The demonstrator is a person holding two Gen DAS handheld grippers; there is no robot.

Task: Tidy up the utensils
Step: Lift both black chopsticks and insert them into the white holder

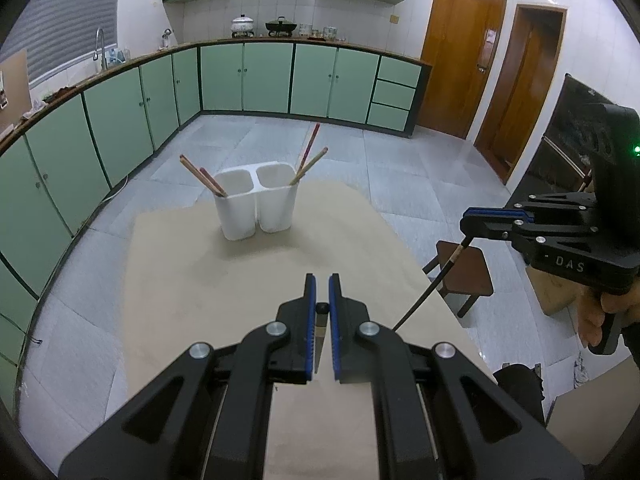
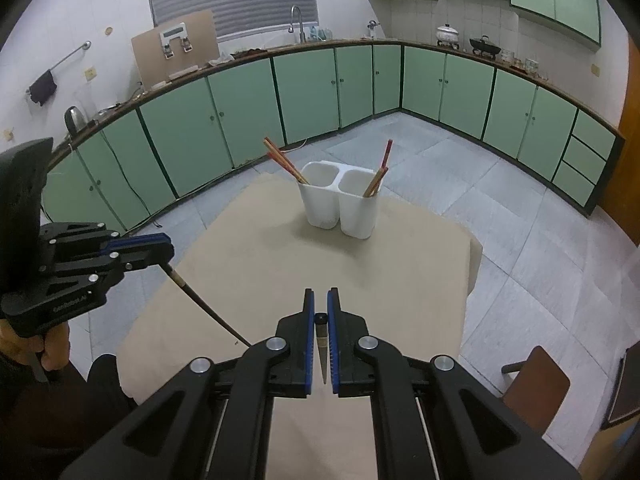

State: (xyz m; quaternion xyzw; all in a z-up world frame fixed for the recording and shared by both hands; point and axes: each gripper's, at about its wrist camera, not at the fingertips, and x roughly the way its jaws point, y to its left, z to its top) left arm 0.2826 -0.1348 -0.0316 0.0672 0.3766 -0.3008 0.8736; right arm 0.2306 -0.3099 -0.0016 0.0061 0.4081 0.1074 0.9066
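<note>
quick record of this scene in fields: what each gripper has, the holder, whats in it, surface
left gripper: shut on a dark chopstick, tip hanging down toward the table
right gripper: shut on a second dark chopstick, also slanting down
holder: white two-compartment caddy, upright on the far part of the table
holder contents: two reddish-brown chopsticks in one compartment, two more in the other, leaning outward
surface: beige table
task state: both dark chopsticks not yet in the holder
</note>
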